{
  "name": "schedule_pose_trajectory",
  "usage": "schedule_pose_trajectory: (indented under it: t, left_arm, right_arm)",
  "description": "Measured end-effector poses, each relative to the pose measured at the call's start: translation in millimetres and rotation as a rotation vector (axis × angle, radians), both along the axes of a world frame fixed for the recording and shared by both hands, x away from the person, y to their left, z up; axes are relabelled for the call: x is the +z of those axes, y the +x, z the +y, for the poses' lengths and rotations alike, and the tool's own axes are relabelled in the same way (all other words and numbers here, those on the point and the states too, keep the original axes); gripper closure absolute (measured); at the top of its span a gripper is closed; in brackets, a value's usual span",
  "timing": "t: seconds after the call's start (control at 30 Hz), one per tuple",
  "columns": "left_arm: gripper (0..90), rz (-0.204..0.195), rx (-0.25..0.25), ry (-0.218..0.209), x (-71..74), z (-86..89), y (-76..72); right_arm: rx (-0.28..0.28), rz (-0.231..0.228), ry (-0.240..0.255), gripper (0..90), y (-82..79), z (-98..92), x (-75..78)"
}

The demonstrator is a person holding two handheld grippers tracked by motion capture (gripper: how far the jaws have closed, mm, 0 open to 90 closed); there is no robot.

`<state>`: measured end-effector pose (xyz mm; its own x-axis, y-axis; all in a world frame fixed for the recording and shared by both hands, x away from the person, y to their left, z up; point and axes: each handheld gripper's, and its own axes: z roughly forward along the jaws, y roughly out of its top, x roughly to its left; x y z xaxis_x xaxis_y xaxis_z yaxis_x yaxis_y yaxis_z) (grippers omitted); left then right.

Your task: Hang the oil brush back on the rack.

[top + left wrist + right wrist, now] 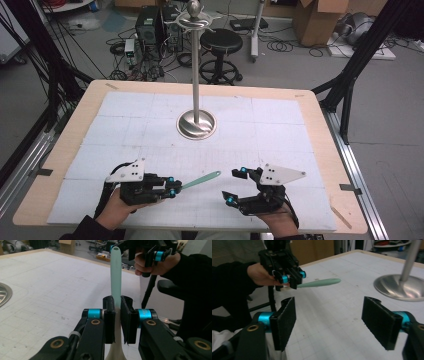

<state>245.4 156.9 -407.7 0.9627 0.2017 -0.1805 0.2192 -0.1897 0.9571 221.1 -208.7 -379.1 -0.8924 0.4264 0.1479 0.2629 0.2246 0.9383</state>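
The surface (300, 130), a wooden top under a white gridded mat, spans the middle of the high view. A metal stand (197, 122) rises from its round base at the centre, its hooked top near the upper edge. At lower right, the right gripper (236, 186) has its jaws wide apart with nothing between them. At lower left, the left gripper (172, 186) is clamped on a pale green spatula (201, 179), whose handle points toward the right gripper, above the mat.
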Motion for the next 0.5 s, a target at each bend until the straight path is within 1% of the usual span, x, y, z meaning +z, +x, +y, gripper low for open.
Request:
schedule_pose_trajectory:
  t: [0.03,0.07,0.1,0.17,0.2,0.23,0.27,0.3,0.33,0.37,0.4,0.43,0.47,0.5]
  left_arm:
    - [81.7,0.000,0.000,0.000,0.0,0.0,0.0]
    - [81.8,0.003,-0.007,-0.009,0.4,0.5,-0.6]
    - [81.8,-0.001,-0.011,-0.011,0.7,0.9,-0.8]
    - [81.8,-0.001,-0.020,-0.024,1.3,2.1,-1.6]
    - [81.8,0.000,-0.033,-0.037,2.3,2.8,-2.3]
    - [81.8,0.000,-0.033,-0.037,2.3,2.8,-2.3]
    - [81.8,0.001,-0.040,-0.042,2.5,3.0,-3.0]
    - [81.7,0.001,-0.041,-0.045,2.8,3.0,-3.4]
    - [81.7,0.000,-0.054,-0.054,3.6,3.1,-5.0]
    - [81.8,0.000,-0.054,-0.054,3.6,3.1,-5.0]
    - [81.7,-0.002,-0.065,-0.064,4.5,3.2,-6.5]
    - [81.8,-0.002,-0.065,-0.064,4.5,3.2,-6.5]
    - [81.8,0.001,-0.069,-0.075,5.2,3.4,-7.5]
    - [81.8,-0.002,-0.076,-0.080,5.6,3.6,-7.5]
  right_arm:
    - [0.000,0.000,0.000,28.2,0.0,0.0,0.0]
    - [0.034,-0.003,-0.010,32.0,0.5,4.3,1.7]
    - [0.034,-0.003,-0.010,32.0,0.5,4.3,1.7]
    - [0.053,-0.002,-0.017,33.9,1.4,8.3,3.3]
    - [0.072,-0.004,-0.016,35.8,3.5,11.3,5.0]
    - [0.072,-0.004,-0.016,35.8,3.5,11.3,5.0]
    - [0.079,-0.006,-0.011,36.9,4.2,12.4,5.6]
    - [0.095,0.000,-0.005,38.3,5.2,14.3,7.0]
    - [0.120,-0.004,0.003,40.5,6.7,17.5,9.3]
    - [0.120,-0.004,0.003,40.5,6.7,17.5,9.3]
    - [0.154,-0.004,0.018,44.1,7.9,20.2,11.5]
    - [0.154,-0.004,0.018,44.1,7.9,20.2,11.5]
    - [0.182,-0.004,0.034,47.3,8.7,22.9,13.8]
    - [0.182,-0.004,0.034,47.3,8.7,22.9,13.8]
